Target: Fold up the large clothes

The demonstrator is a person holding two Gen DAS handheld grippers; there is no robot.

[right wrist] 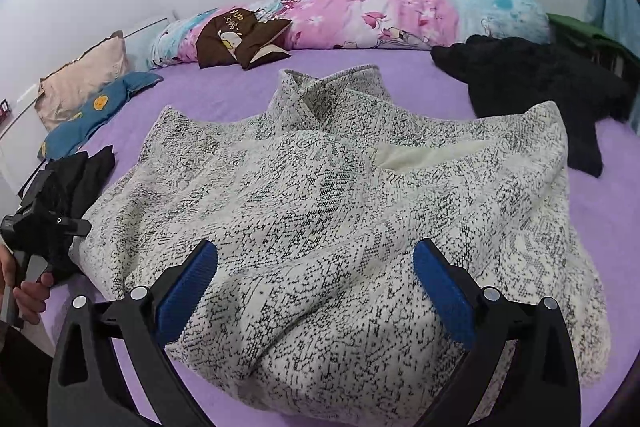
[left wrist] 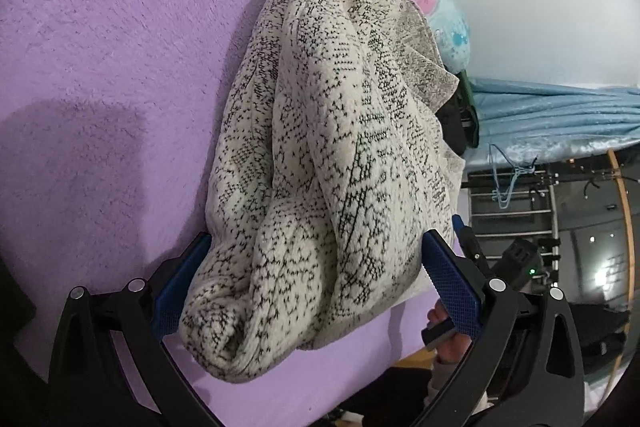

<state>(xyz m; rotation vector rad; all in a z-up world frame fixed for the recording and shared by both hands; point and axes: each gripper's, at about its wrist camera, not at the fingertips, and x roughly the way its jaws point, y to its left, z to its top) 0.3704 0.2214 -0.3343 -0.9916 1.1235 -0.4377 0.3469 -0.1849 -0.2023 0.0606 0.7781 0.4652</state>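
A cream sweater with a black speckled knit (right wrist: pixel 320 187) lies spread on the purple bed (right wrist: pixel 600 207), collar toward the far side. My right gripper (right wrist: pixel 316 251) hovers over its near hem, jaws wide, blue pads clear of the fabric. In the left wrist view the sweater (left wrist: pixel 320 127) is bunched into a long fold on the bed (left wrist: pixel 100 67). Its thick end sits between the widely spread fingers of my left gripper (left wrist: pixel 316 243); the left pad (left wrist: pixel 180 287) touches the knit. The left gripper (right wrist: pixel 40 223), held by a hand, shows at the sweater's left edge.
A pink and blue floral quilt roll (right wrist: pixel 360 15) lines the far wall, with a brown garment (right wrist: pixel 240 35) on it. A black garment (right wrist: pixel 540 87) lies at the right, and another black one (right wrist: pixel 84 171) at the left. Two pillows (right wrist: pixel 92 111) sit by the left edge.
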